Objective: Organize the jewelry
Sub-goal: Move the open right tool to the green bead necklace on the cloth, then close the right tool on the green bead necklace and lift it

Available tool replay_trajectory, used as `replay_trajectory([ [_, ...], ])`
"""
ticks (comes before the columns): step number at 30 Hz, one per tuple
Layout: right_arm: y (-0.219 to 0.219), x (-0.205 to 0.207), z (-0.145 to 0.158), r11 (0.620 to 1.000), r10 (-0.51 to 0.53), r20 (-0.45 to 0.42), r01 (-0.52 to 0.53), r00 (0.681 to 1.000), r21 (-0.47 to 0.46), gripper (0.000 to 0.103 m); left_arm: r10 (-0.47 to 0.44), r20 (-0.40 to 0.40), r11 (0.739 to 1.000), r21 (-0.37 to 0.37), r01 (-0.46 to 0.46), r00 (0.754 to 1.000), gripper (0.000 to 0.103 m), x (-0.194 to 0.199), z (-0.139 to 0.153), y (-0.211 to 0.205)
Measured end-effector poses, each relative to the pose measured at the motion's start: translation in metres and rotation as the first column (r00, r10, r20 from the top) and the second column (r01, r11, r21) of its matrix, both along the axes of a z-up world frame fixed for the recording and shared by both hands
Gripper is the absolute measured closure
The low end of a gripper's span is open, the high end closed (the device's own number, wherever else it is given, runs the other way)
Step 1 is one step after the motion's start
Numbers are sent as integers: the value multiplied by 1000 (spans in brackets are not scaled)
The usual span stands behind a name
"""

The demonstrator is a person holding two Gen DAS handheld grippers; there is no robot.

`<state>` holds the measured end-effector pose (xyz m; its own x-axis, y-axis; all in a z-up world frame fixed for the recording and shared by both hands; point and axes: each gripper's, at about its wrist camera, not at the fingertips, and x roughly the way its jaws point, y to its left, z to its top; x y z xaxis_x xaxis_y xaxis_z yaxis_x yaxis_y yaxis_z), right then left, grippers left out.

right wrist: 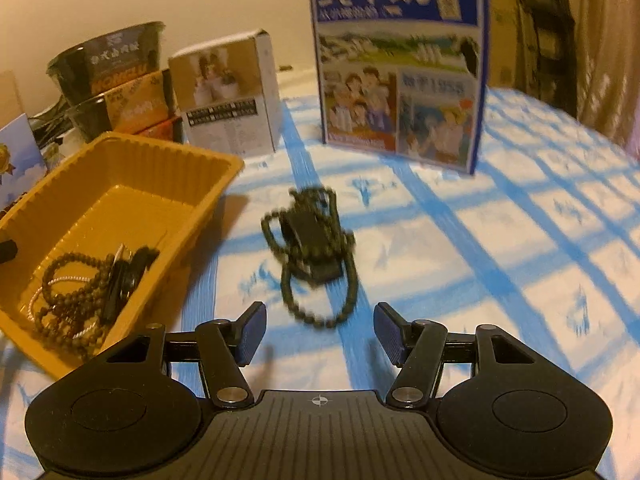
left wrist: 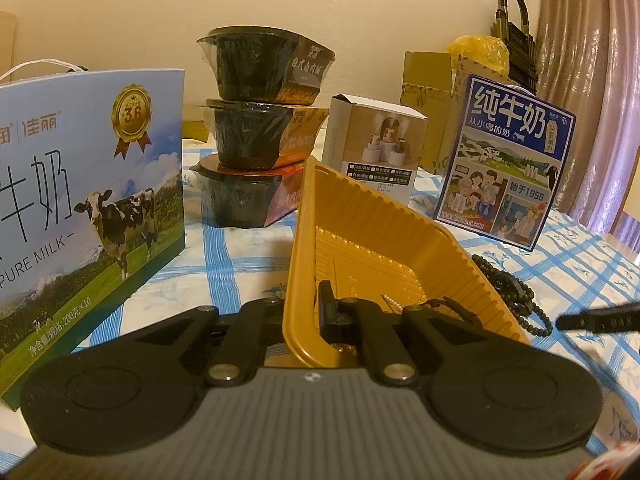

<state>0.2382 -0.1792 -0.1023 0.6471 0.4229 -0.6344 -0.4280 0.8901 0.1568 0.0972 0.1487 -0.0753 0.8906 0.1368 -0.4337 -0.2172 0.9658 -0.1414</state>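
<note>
Beyond the left claw (left wrist: 316, 312), clamped on the gold tray's (left wrist: 360, 216) rim, stand a "PURE MILK" carton (left wrist: 88, 184) and a "1956" milk box (left wrist: 504, 160). Ahead of the half-open, empty right claw (right wrist: 320, 332) lies a beaded necklace (right wrist: 312, 252) on the surface (right wrist: 500, 260).

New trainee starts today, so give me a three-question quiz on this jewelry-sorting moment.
1. True or false: the left gripper is shut on the tray wall.
2. Where does the dark bead string ahead of the open right gripper lie? A. in the tray B. on the tablecloth C. on the milk box
3. Fill in: the tray already holds ___.

Key: 1 true; 2 B; 3 beads
</note>
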Motion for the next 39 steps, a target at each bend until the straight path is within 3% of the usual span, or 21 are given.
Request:
replay_trajectory([
  [2, 5, 7, 3, 1000, 19, 41, -18, 999, -10, 45, 0, -1, 1000, -1, 0, 1000, 96, 0, 0, 0],
  [4, 10, 16, 4, 999, 48, 56, -48, 997, -11, 58, 1, -3, 1000, -1, -1, 1000, 96, -1, -2, 1],
  [16, 47, 62, -9, 985, 146, 78, -138, 986, -102, 65, 1, -5, 1000, -1, -1, 1000, 96, -1, -4, 2],
  [23, 60, 77, -18, 983, 141, 65, -131, 988, -132, 69, 1, -6, 1000, -1, -1, 1000, 96, -1, -4, 1],
  [26, 62, 81, -21, 979, 142, 59, -131, 988, -156, 78, -1, -5, 1000, -1, 1, 1000, 96, -2, -4, 1],
  [31, 54, 77, -18, 979, 153, 64, -142, 986, -148, 83, 0, -5, 1000, -1, 0, 1000, 96, -2, -4, 0],
  [39, 20, 70, 7, 997, 69, 64, -70, 996, 16, 83, 0, -6, 1000, 1, 0, 1000, 96, -2, -4, -1],
])
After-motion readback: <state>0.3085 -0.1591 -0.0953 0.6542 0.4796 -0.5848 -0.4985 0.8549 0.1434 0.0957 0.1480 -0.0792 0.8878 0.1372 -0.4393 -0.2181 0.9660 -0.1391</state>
